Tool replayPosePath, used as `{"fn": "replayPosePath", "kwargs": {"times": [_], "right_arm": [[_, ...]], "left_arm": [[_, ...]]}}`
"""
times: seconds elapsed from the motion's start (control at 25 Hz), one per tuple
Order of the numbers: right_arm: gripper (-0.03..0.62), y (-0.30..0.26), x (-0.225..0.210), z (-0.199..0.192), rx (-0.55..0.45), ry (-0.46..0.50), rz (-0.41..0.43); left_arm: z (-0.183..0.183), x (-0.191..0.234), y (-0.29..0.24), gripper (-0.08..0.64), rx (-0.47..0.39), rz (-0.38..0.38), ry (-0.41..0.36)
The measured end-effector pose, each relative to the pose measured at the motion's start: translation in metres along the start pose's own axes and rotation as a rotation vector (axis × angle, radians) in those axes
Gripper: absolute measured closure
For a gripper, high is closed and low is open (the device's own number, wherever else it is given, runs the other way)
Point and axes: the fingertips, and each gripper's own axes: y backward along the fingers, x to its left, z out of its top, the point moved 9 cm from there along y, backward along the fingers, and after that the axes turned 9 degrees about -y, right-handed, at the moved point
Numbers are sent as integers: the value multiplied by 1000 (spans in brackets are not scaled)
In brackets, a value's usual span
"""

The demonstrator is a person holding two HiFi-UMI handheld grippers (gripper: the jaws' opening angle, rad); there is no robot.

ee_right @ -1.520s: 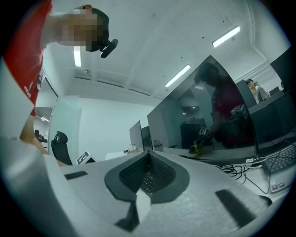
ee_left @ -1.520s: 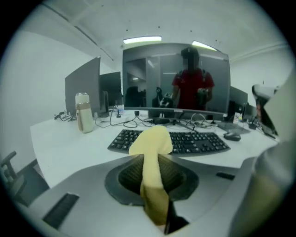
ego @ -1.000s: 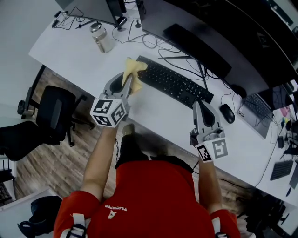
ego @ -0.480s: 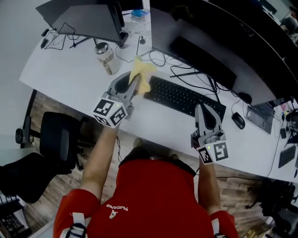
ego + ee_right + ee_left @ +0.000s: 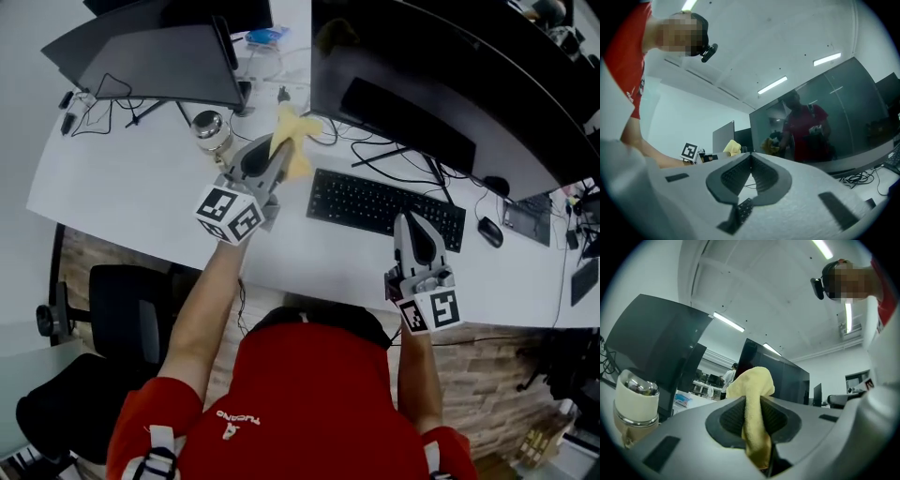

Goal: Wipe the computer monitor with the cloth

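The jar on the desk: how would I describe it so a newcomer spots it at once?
Start at the white desk and find the smaller dark monitor at its left end. The jar stands just before that monitor's right corner, beside the left tool that grips the yellow cloth. It is the only small, pale, upright container among cables and screens.

Red shirt (image 5: pixel 309 403) (white lettering); grey left gripper (image 5: pixel 280 150), right gripper (image 5: pixel 405 219), black-white marker cubes (image 5: pixel 230 214) (image 5: pixel 429 311).

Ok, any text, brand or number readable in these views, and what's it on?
"TUCANO": white print, upside down, on the red shirt; reading uncertain.
Keyboard key legends: too small to read.
Marker cubes: square patterns only, no words.
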Motion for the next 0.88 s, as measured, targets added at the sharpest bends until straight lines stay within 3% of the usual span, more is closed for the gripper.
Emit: {"fn": "replayPosePath", "kwargs": {"times": [0.64, 0.88], "right_arm": [[588, -15, -53, 19, 10, 14, -12], [588, -20, -51, 17, 21, 17, -69]], "left_arm": [[-45, 40, -63, 489, 20, 52, 32], [-54, 59, -80, 489, 20, 3, 61]]}}
